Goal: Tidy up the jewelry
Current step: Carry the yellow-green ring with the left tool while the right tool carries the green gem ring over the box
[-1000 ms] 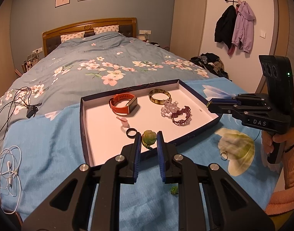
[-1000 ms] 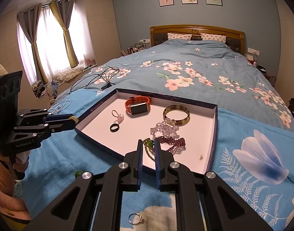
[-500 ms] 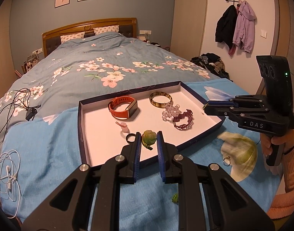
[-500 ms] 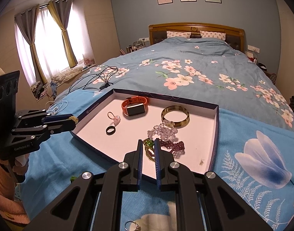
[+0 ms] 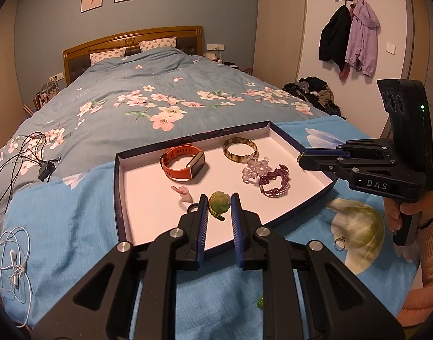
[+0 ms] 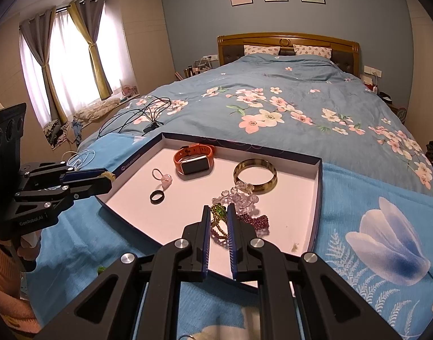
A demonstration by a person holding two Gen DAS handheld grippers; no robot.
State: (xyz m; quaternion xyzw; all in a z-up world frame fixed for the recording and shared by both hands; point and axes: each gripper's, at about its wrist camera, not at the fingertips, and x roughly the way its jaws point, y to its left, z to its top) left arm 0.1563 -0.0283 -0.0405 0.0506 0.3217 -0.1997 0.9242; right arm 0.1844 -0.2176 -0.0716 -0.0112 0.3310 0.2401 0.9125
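Left wrist view
- Left gripper: clenched on a pale green carved stone pendant, which sits between the blue pads at 6 o'clock.
- Tray: shallow navy-rimmed cardboard tray with a white floor, on the blue bedspread at frame centre.
- Inside the tray: orange strap smartwatch near the middle; amber bangle at 1 o'clock of it; clear bead bracelet touching a purple bead bracelet.
- Right gripper: at 3 o'clock, with its tip over the tray's right rim.
- Loose: a silver ring on the bedspread at 4 o'clock, outside the tray.

Right wrist view
- Right gripper: clamped on a green beaded strand, above the tray's near edge.
- Black ring: on the tray floor, at 10 o'clock of the pads.
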